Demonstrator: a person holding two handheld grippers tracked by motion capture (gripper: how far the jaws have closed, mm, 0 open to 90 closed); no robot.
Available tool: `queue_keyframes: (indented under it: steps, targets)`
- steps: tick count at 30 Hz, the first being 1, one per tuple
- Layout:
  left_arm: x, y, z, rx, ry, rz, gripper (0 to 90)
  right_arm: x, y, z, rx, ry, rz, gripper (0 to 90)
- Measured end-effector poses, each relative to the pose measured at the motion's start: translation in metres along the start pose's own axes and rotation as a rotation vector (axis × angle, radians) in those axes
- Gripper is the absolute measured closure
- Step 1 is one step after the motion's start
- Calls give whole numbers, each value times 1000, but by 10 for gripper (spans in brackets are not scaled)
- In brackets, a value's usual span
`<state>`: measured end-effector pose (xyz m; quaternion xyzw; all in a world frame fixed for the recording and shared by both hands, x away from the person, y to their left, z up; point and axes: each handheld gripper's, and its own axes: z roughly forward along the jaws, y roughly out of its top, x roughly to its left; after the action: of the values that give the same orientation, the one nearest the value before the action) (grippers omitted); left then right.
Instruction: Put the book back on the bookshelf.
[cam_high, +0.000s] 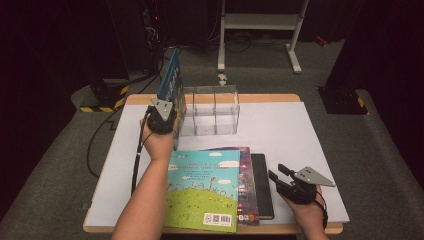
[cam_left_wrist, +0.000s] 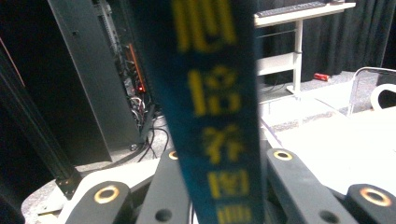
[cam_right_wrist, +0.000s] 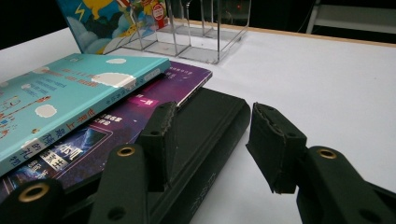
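A white table (cam_high: 300, 140) with a wooden edge carries a clear organiser (cam_high: 212, 112) at the back and a stack of books (cam_high: 220, 190) near the front.

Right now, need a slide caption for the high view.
Left tool stands a blue book upright beside the clear organizer.

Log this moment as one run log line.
left hand-held gripper: shut on blue book | at clear organizer | right hand-held gripper: open, beside black book

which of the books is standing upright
The blue book, held by the left hand-held gripper at the left end of the clear rack. The teal, purple and black books lie flat in a stack near the table's front edge.
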<state>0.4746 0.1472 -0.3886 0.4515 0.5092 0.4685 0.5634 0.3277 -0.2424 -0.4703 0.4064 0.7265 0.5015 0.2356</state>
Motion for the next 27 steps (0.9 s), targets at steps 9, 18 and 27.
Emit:
queue_keyframes:
  steps: [9, 18, 27]
  targets:
    - [2, 1, 0, -7, 25, -29, 787, 0, 0, 0, 0, 0, -1, 514]
    - [6, 1, -1, -10, 48, -36, 781, 1, 0, 0, 2, 1, -2, 514]
    - [5, 1, -1, -12, 59, -32, 779, 1, 0, 1, 2, 2, -4, 515]
